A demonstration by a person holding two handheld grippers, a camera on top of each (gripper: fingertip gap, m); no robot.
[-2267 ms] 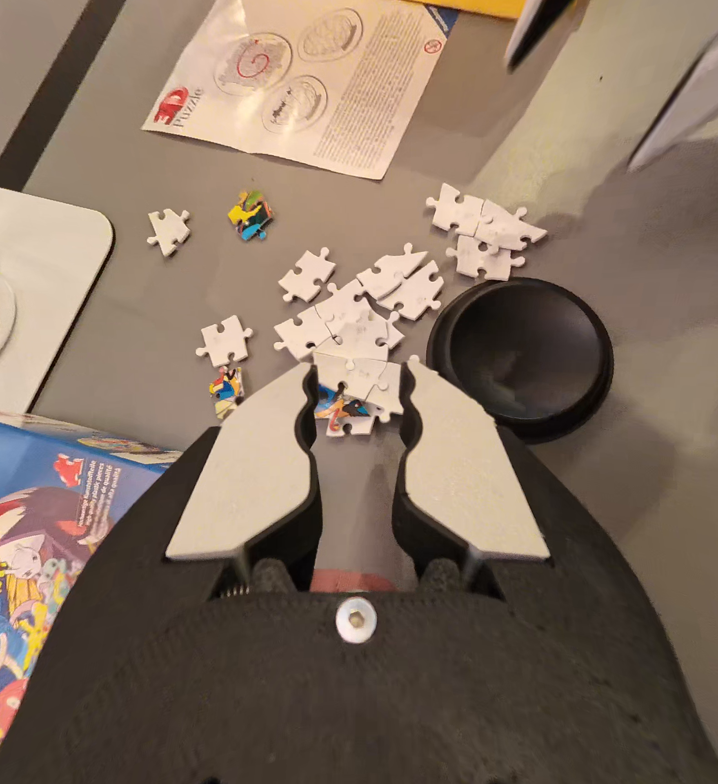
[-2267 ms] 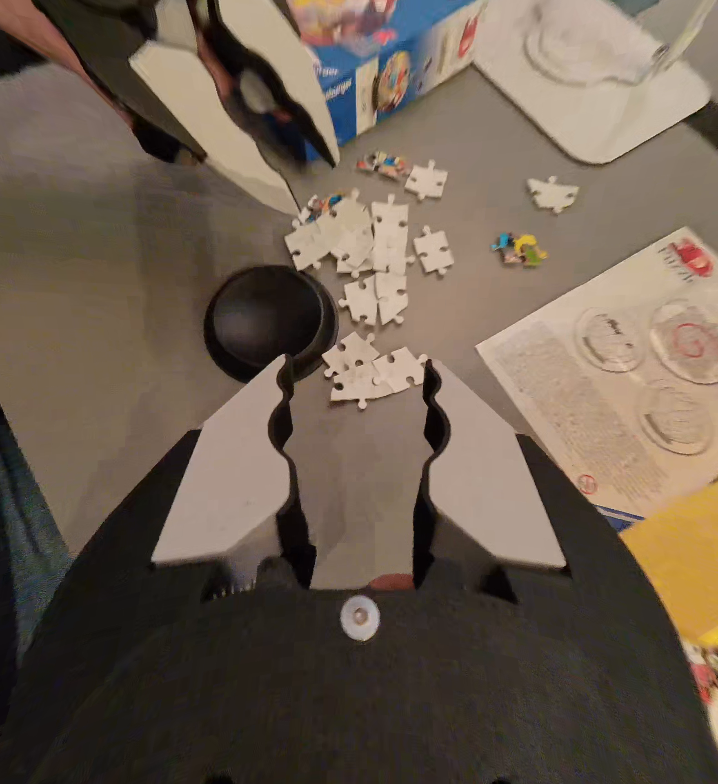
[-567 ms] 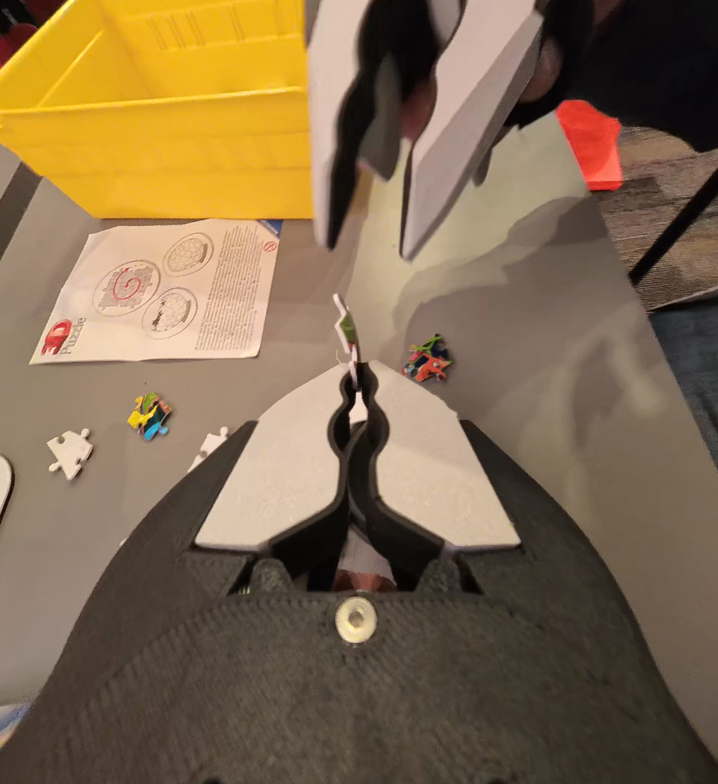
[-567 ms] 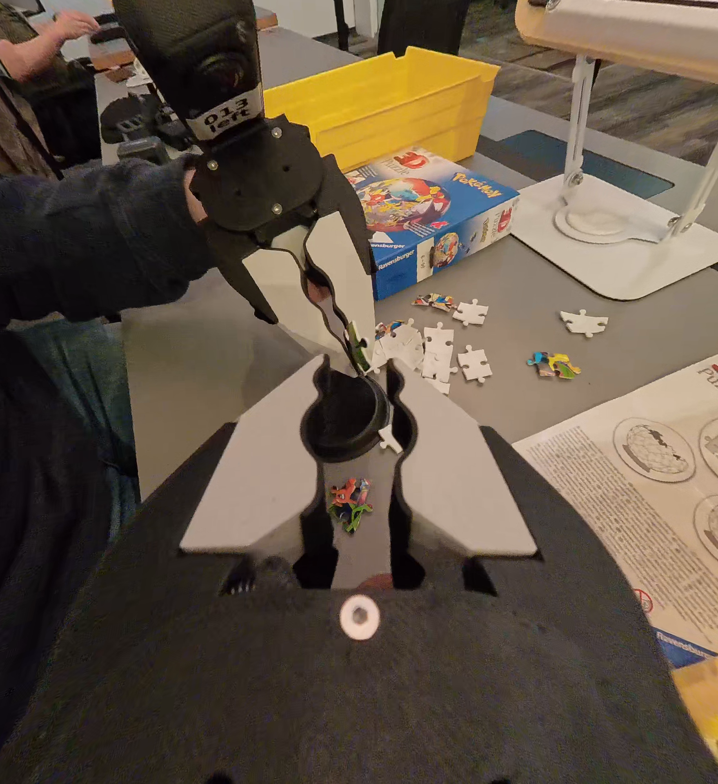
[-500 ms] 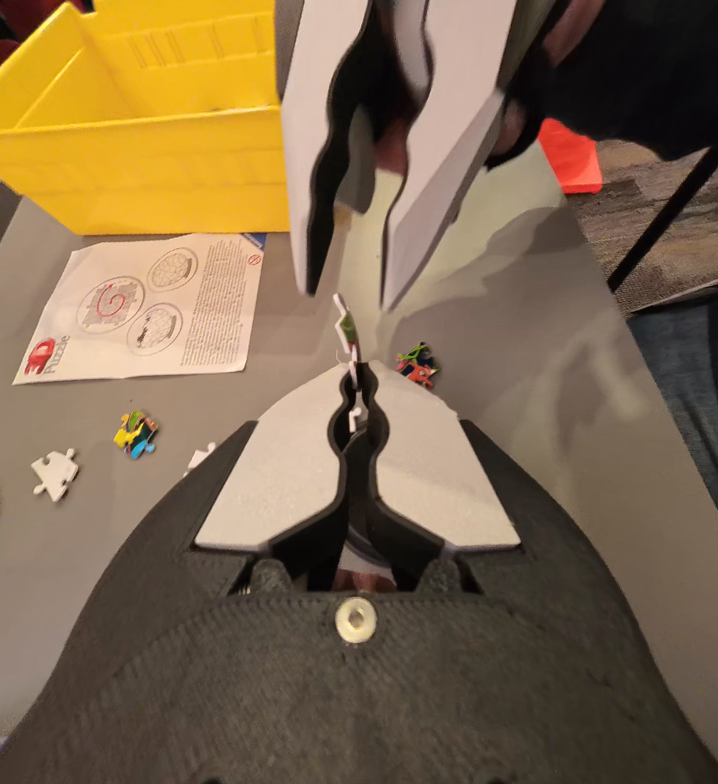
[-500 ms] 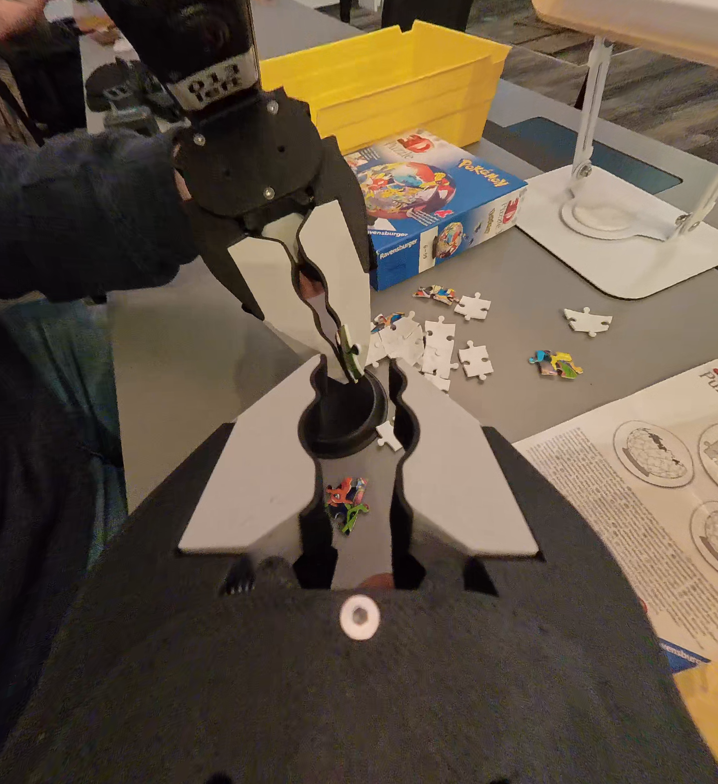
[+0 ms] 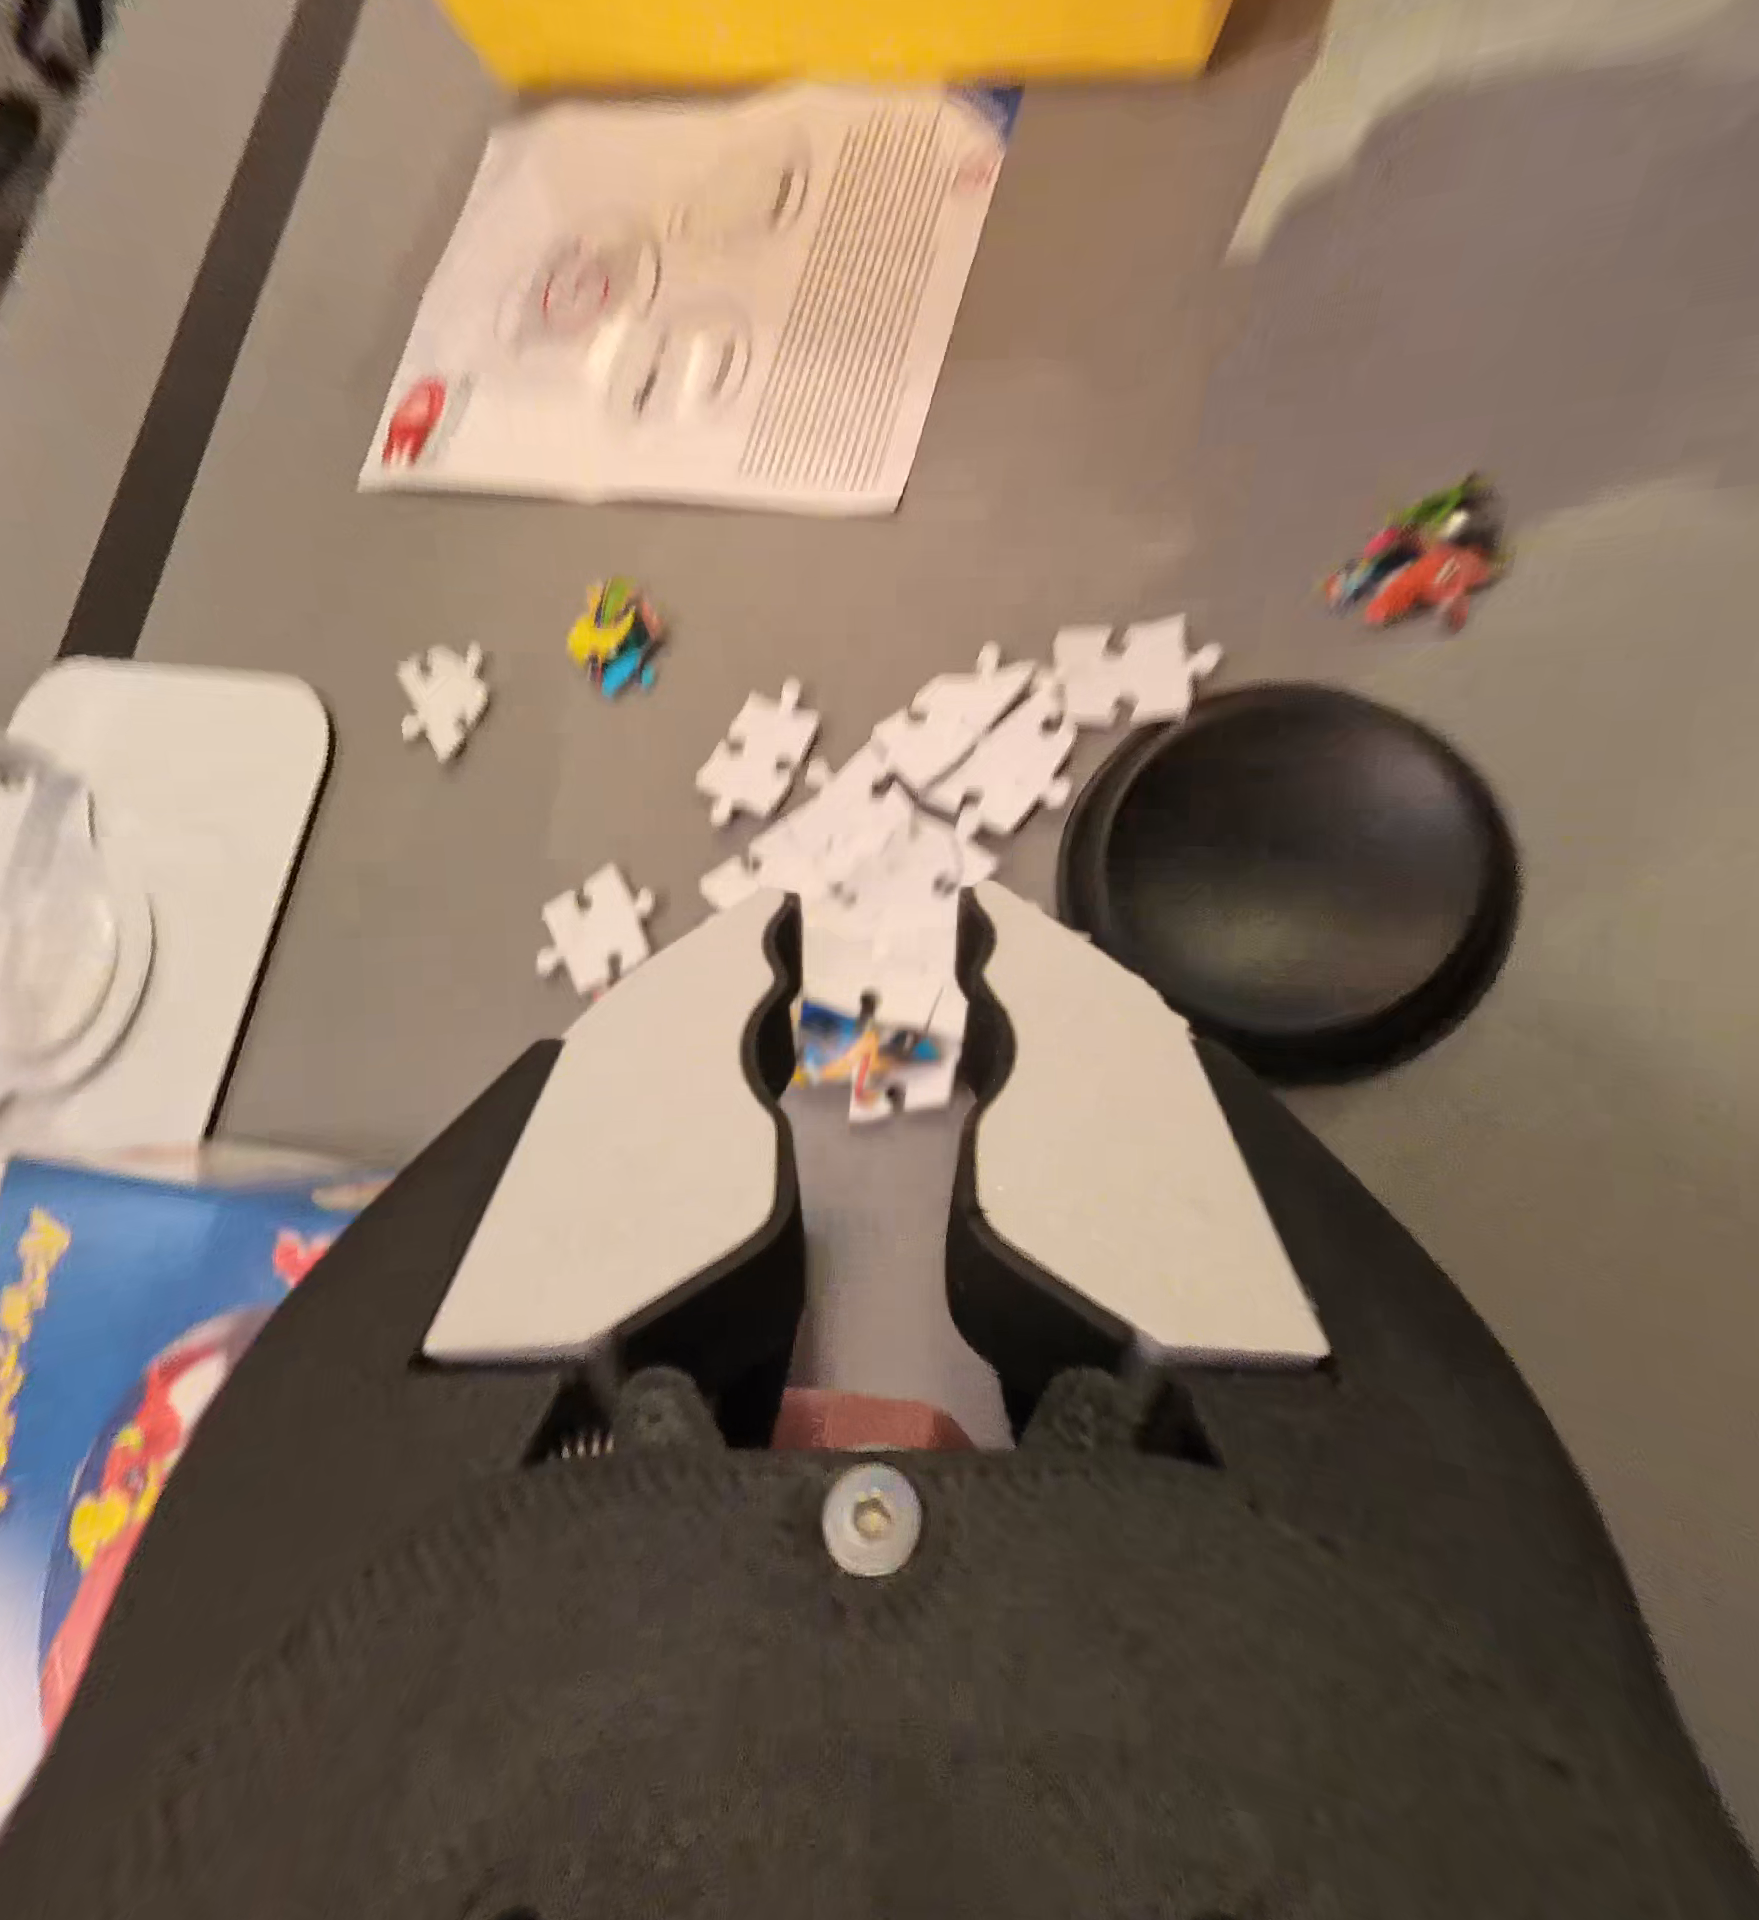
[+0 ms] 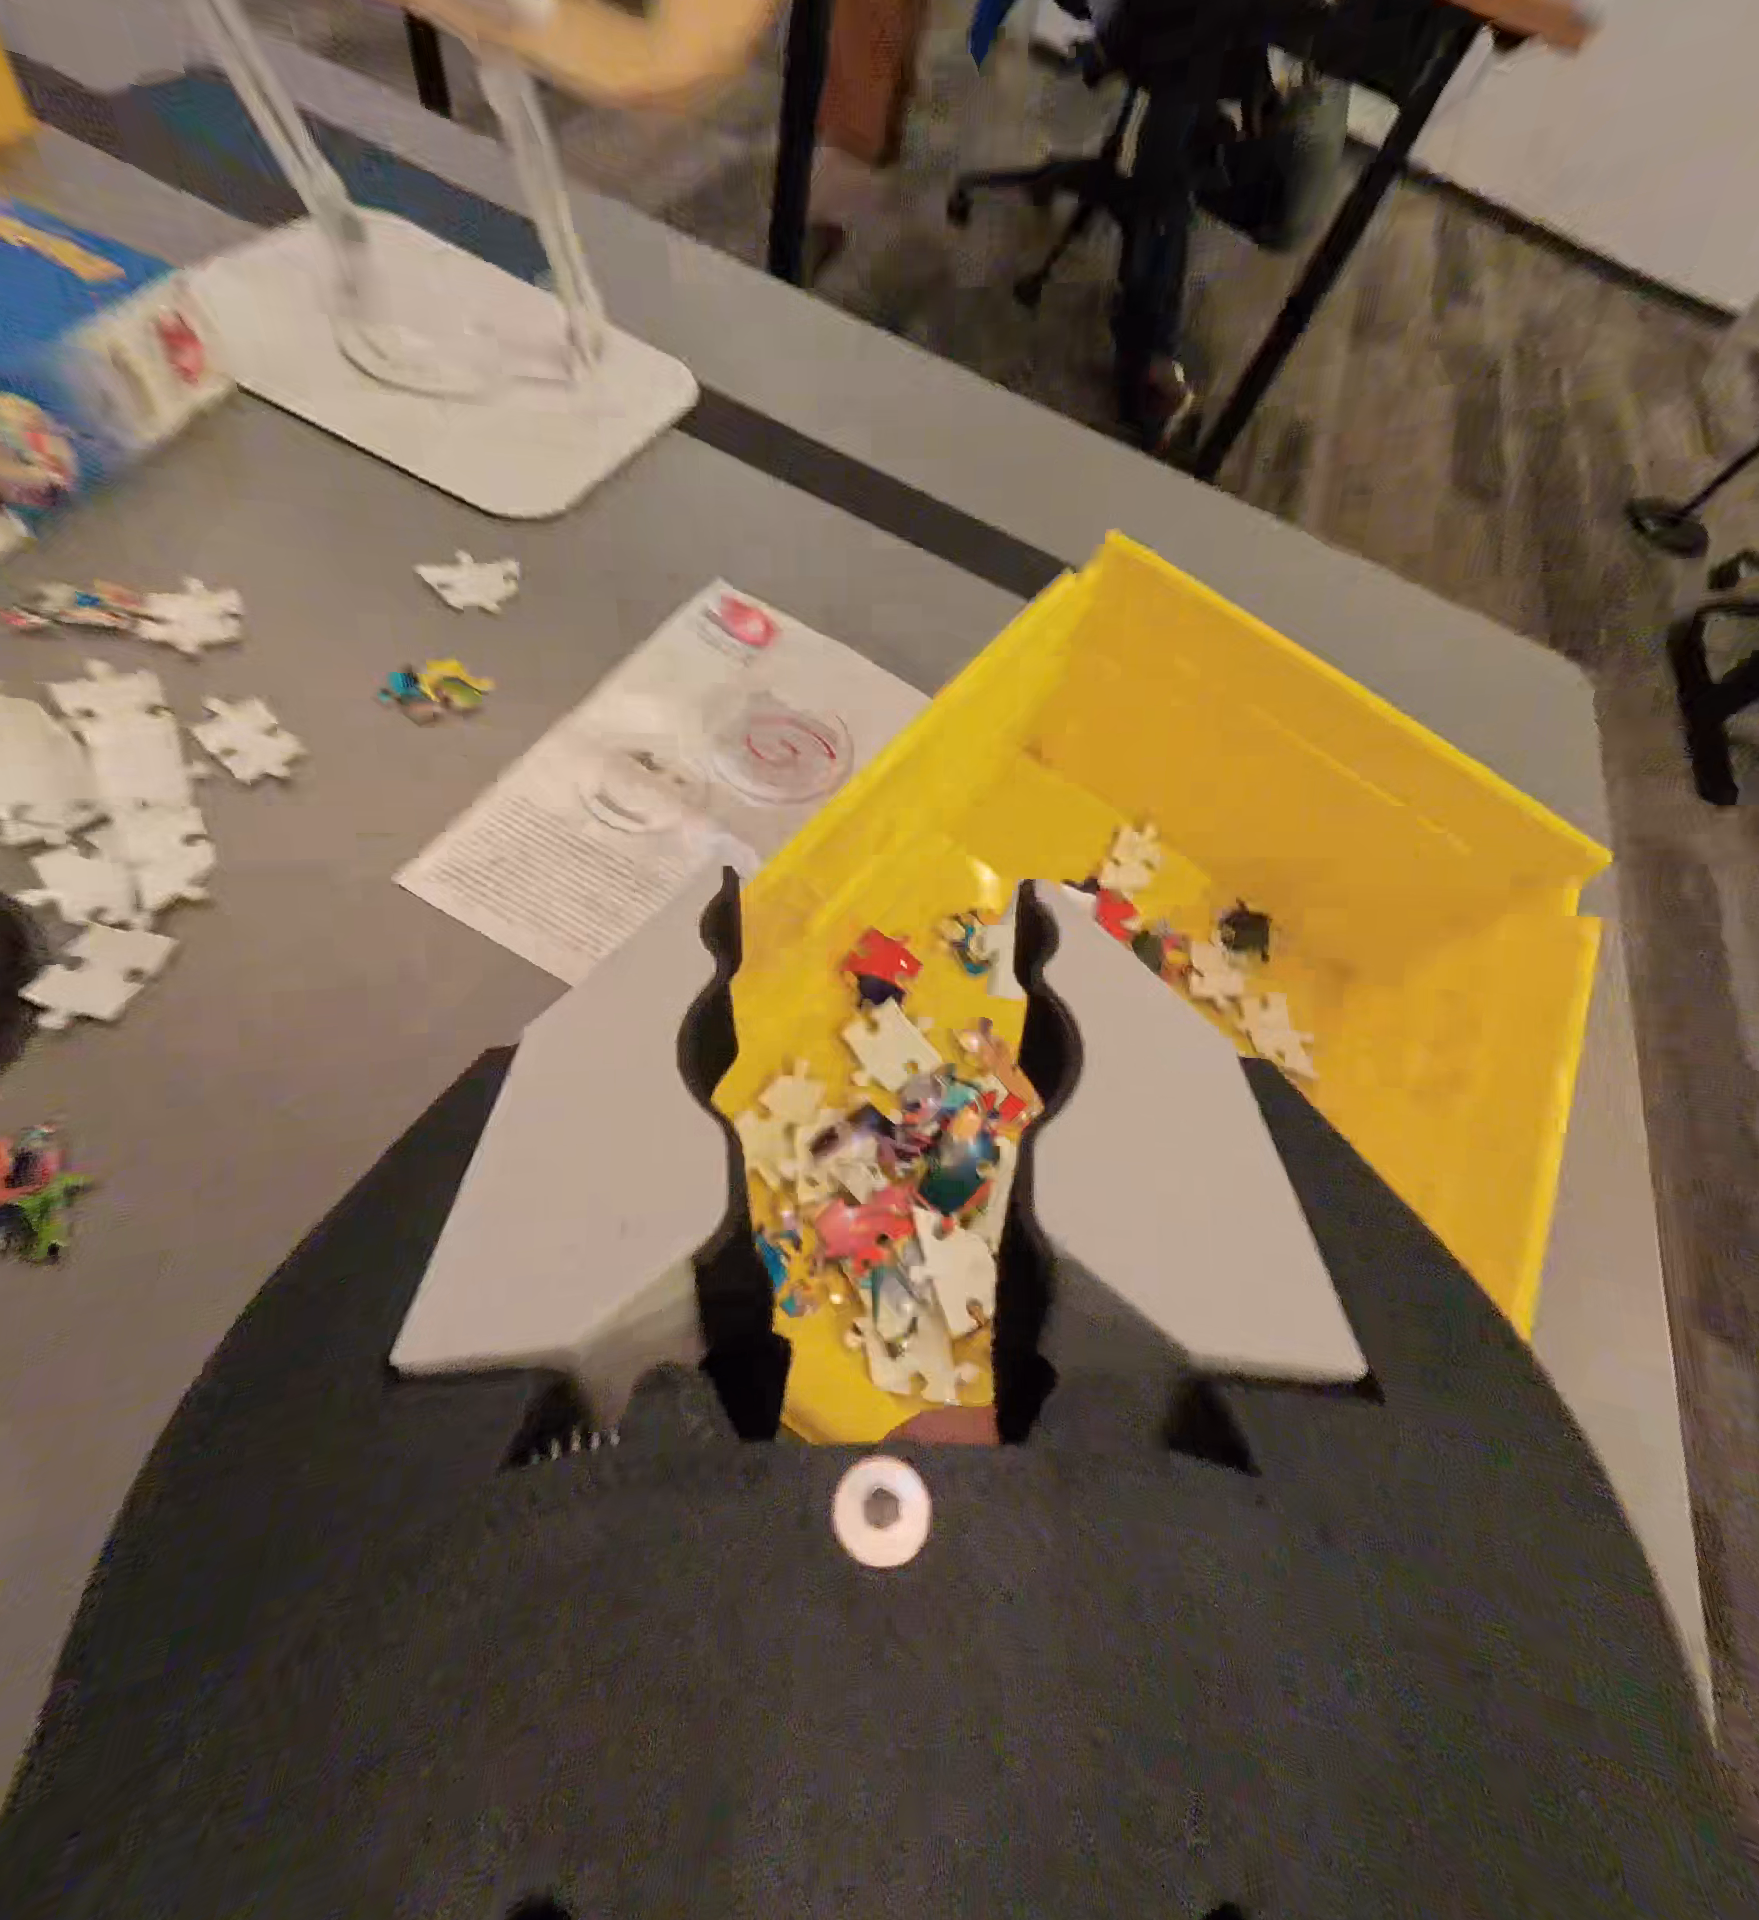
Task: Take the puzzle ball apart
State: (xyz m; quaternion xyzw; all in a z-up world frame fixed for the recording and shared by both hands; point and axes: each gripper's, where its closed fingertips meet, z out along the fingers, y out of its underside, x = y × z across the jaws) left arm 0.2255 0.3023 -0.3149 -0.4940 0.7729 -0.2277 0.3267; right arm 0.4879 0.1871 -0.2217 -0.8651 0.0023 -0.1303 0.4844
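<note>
Left gripper (image 7: 877,914) gapes empty over the white flipped puzzle pieces (image 7: 885,821); right gripper (image 8: 877,899), wide open, holds nothing above the yellow plastic bin (image 8: 1270,769)

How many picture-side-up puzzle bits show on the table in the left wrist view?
3: yellow-blue bit near the leaflet, red-green bit far right, blue bit inside the open left gripper. Others may be hidden.

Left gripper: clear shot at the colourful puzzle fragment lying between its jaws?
Probably yes. The left gripper hangs over the pile of white-backed puzzle pieces with jaws open, and the colourful puzzle fragment shows in the gap. Nothing covers it, though white pieces touch it and may come along.
</note>
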